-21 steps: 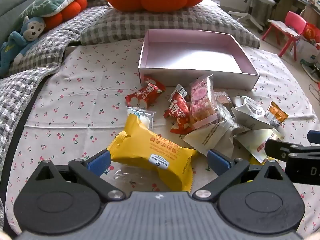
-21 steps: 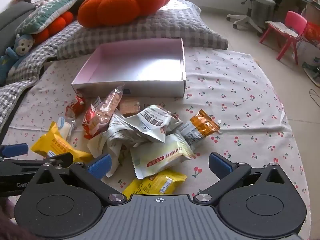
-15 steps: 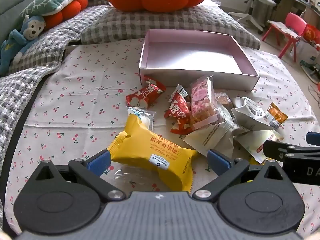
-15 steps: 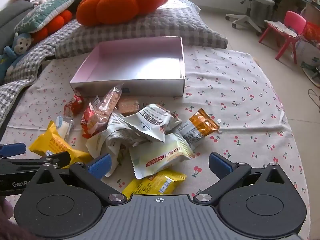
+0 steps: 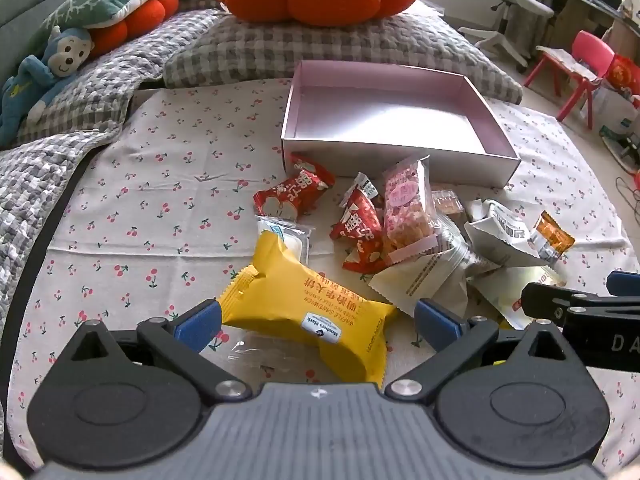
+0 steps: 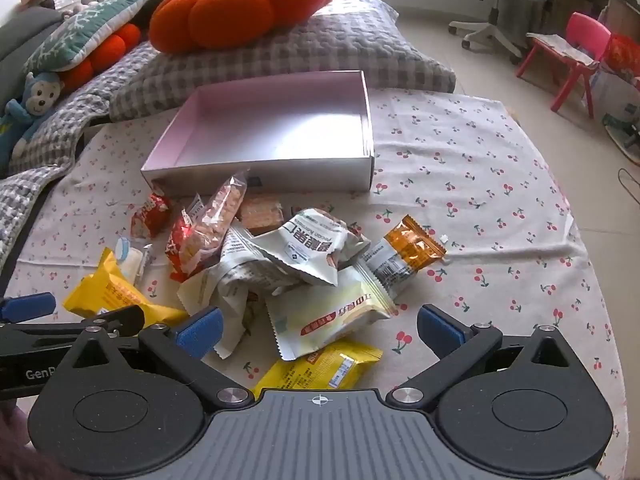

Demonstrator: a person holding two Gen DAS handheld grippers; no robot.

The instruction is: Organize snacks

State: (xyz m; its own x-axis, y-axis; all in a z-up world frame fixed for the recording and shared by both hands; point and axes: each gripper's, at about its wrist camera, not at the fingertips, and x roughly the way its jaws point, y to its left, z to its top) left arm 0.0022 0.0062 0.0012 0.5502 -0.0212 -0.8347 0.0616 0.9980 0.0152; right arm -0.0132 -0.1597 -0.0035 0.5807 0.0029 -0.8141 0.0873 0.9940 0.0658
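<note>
Left wrist view: left gripper (image 5: 316, 320) wide open, holding nothing, over yellow waffle pack (image 5: 308, 308).
Pack lies lower centre between the jaws, long axis running upper-left to lower-right; right gripper (image 6: 318, 326) also open, empty.

Cherry-print sheet (image 5: 168, 184) on the bed holds a pink box (image 5: 394, 160) and a snack pile (image 6: 280, 264) just in front.

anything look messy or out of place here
Yes. The snacks lie in a loose heap on the cherry-print cloth in front of the pink box, which holds nothing. Several wrappers overlap, like the white packet on the pile. Both tools, left tool and right tool, are open.
</note>
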